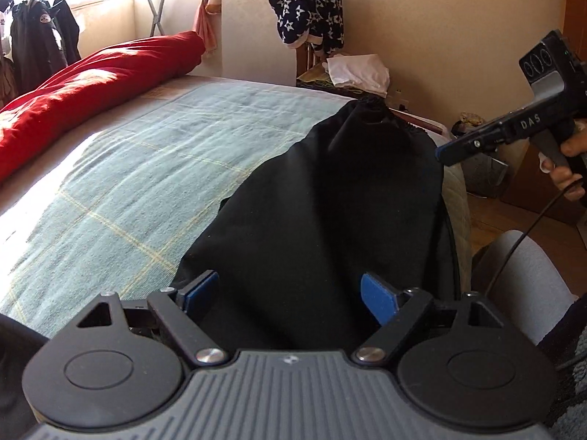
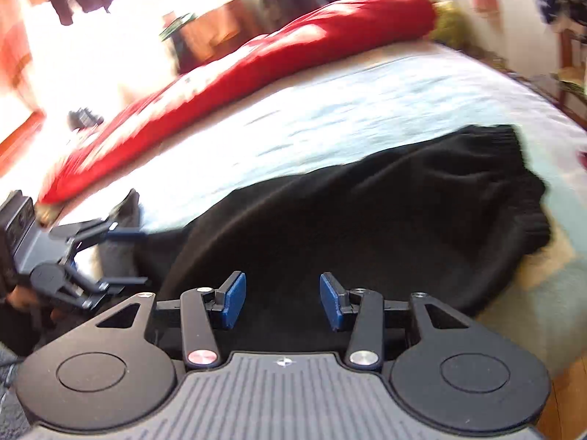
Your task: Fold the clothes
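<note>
A black garment (image 2: 367,220) is being kept spread along the near edge of the bed (image 1: 146,154), with both the left gripper (image 1: 290,293) and the right gripper (image 2: 280,300) being held spread and empty over it. A slide off that edge is being risked if only one layer is pinched. The red duvet (image 1: 91,84) is lying well apart, so nothing is being blocked.

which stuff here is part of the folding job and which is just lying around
Part of the job:
- black garment, spread on the bed
- left claw, open over its near end
- right claw, open, holding nothing

Just lying about:
- red duvet
- star-print cloth hung by the wall
- white cloth
- dark clothes on the drying rack
</note>
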`<state>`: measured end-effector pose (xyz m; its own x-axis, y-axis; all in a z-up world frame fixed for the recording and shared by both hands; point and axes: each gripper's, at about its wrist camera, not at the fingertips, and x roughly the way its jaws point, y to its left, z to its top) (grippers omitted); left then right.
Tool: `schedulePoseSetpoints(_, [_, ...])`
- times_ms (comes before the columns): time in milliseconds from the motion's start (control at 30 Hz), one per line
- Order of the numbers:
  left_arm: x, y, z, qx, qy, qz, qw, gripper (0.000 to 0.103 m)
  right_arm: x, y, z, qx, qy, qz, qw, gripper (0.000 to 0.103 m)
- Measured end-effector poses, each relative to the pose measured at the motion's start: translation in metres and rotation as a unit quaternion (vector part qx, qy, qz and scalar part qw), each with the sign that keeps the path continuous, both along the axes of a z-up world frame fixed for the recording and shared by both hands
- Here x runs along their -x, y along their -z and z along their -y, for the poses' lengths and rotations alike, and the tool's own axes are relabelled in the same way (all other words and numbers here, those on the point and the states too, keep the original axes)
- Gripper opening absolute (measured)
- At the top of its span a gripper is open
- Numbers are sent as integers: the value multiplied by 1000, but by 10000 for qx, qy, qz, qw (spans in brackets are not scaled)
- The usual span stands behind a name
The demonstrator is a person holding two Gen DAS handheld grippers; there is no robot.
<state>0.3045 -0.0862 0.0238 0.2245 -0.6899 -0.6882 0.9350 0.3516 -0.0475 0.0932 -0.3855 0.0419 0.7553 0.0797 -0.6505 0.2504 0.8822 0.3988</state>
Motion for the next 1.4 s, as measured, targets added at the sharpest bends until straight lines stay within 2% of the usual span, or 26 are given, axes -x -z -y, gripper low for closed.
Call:
schedulePoseSetpoints(100, [1,4,21,-54,198,-110,9997,85,27,22,42,-70,1196,203,9926,54])
schedulePoseSetpoints(133, [2,5,28,-82,253,-146,9995,85,33,30,69,-226,1524,255,9877,55])
schedulePoseSetpoints(233, [4,10,46,-265,403,-179,9987,85,42,62,111,-861,2036,526,9738,56])
schedulePoseSetpoints(300, [6,12,55,-352,479,-202,9980,85,38,79,123,-1118,2117,612,9690,56])
schedulePoseSetpoints(400, [9,14,64,-405,539,-213,9975,85,21,93,130,-1249,2137,610,9669,54])
schedulePoseSetpoints(467, [9,15,66,-409,541,-222,9975,85,10,89,127,-938,2081,501,9723,25])
schedulePoseSetpoints(633, [6,17,63,-355,464,-244,9980,85,-9,61,132,-618,1873,609,9785,15])
schedulePoseSetpoints(733, [5,17,58,-329,355,-165,9987,85,-19,47,136,-478,1941,600,9780,18])
schedulePoseSetpoints(767, [6,17,56,-297,344,-131,9989,85,-22,44,137,-440,1996,585,9772,29])
schedulePoseSetpoints(867, [4,16,48,-203,343,-150,9991,85,-14,48,127,-457,2144,491,9744,45])
schedulePoseSetpoints(933, [2,15,43,-184,299,-147,9993,85,-8,57,120,-581,2261,432,9714,45])
schedulePoseSetpoints(1067, [-5,12,38,-95,296,-216,9993,85,4,74,108,-830,2492,313,9644,53])
schedulePoseSetpoints(1233, [-9,13,30,-66,291,-228,9993,85,-14,99,117,-1129,2608,180,9586,52])
schedulePoseSetpoints(1333, [-13,13,23,-4,253,-240,9994,85,-24,93,113,-862,2595,198,9617,31])
schedulePoseSetpoints(1367, [-14,13,19,32,226,-233,9995,85,-25,86,111,-780,2530,288,9639,26])
schedulePoseSetpoints(1400, [-16,13,14,68,198,-227,9995,85,-26,77,107,-667,2464,374,9661,25])
